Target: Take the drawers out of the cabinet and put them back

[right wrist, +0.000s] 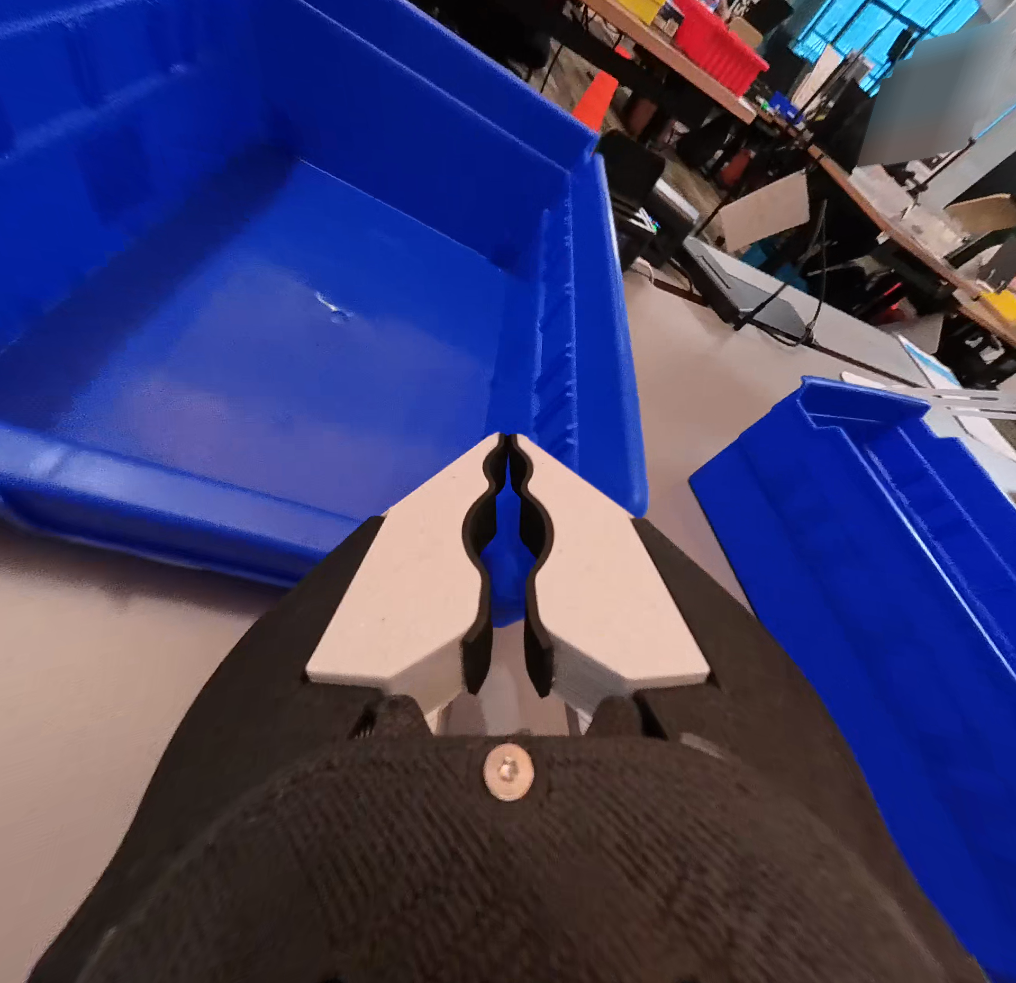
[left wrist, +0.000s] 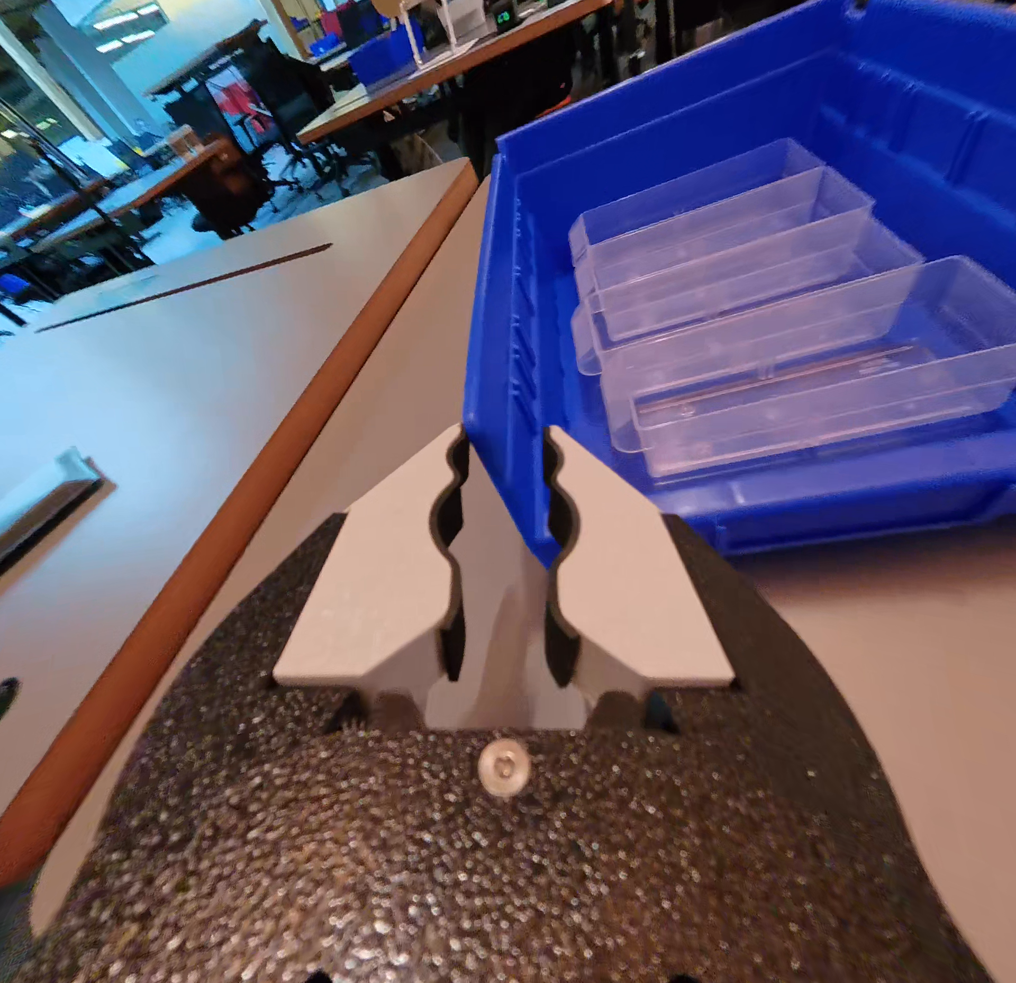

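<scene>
Several clear plastic drawers (left wrist: 769,318) lie side by side in a large blue bin (left wrist: 714,104) on the grey table. No cabinet is in view. My left gripper (left wrist: 507,439) is open by a narrow gap and empty, just in front of the bin's near left corner. In the right wrist view the same kind of blue bin (right wrist: 385,104) shows a bare floor. My right gripper (right wrist: 506,442) is shut with its tips together, holding nothing, and hovers by the bin's near right corner.
A second, smaller blue bin (right wrist: 879,571) stands on the table to the right. The table's brown edge (left wrist: 330,379) runs along the left, with another table beyond it. Benches, chairs, red and yellow bins (right wrist: 714,43) and an orange cone (right wrist: 596,98) stand farther off.
</scene>
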`<state>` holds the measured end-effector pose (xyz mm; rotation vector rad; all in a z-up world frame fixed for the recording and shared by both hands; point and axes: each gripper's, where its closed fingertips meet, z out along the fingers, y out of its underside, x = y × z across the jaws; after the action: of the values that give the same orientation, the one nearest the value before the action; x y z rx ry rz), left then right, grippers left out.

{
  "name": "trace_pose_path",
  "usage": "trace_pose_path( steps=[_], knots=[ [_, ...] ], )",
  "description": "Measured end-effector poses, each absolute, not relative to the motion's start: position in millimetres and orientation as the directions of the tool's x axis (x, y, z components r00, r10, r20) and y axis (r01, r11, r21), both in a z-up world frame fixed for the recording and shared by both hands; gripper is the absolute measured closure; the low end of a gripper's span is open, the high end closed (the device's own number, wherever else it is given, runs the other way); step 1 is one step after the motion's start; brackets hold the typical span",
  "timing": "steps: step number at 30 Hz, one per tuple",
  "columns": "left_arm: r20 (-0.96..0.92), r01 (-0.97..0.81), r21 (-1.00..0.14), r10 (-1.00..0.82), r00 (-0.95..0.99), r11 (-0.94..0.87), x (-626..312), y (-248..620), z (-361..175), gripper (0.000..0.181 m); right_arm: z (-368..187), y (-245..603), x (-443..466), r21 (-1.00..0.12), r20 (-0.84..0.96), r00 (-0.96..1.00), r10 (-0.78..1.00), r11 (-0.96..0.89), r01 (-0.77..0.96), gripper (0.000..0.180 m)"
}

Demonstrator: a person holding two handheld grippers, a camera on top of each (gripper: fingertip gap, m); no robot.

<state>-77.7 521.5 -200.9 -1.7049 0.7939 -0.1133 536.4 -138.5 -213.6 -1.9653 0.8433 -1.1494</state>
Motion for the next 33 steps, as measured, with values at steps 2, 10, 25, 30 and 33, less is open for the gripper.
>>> trace_pose_path(
  steps=[2, 10, 25, 30, 33],
  knots=[
    [-0.370, -0.476, -0.877, -0.538, 0.757, -0.067, -80, 529, -203, 0.167, -216, -146, 545, -0.820, 0.429, 0.403, -0.809, -0.535, -0.203, 0.180],
    [-0.283, -0.417, -0.902, -0.577, 0.766, -0.111, -76, 548, -207, 0.171, -215, -157, 561, -0.801, 0.394, 0.454, -0.800, -0.541, -0.258, 0.180],
    [-0.409, -0.541, -0.840, -0.707, 0.578, 0.043, -69, 524, -173, 0.158, -36, 62, 384, -0.802, 0.305, 0.925, -0.225, -0.584, 0.123, 0.180],
    [-0.435, -0.598, -0.796, -0.775, 0.458, 0.094, -52, 507, -169, 0.160, -38, 127, 371, -0.578, 0.298, 0.953, -0.055, -0.805, 0.135, 0.180],
    [-0.455, -0.640, -0.758, -0.804, 0.382, 0.125, -46, 499, -172, 0.164, -44, 150, 363, -0.460, 0.292, 0.955, 0.045, -0.869, 0.182, 0.180]
  ],
)
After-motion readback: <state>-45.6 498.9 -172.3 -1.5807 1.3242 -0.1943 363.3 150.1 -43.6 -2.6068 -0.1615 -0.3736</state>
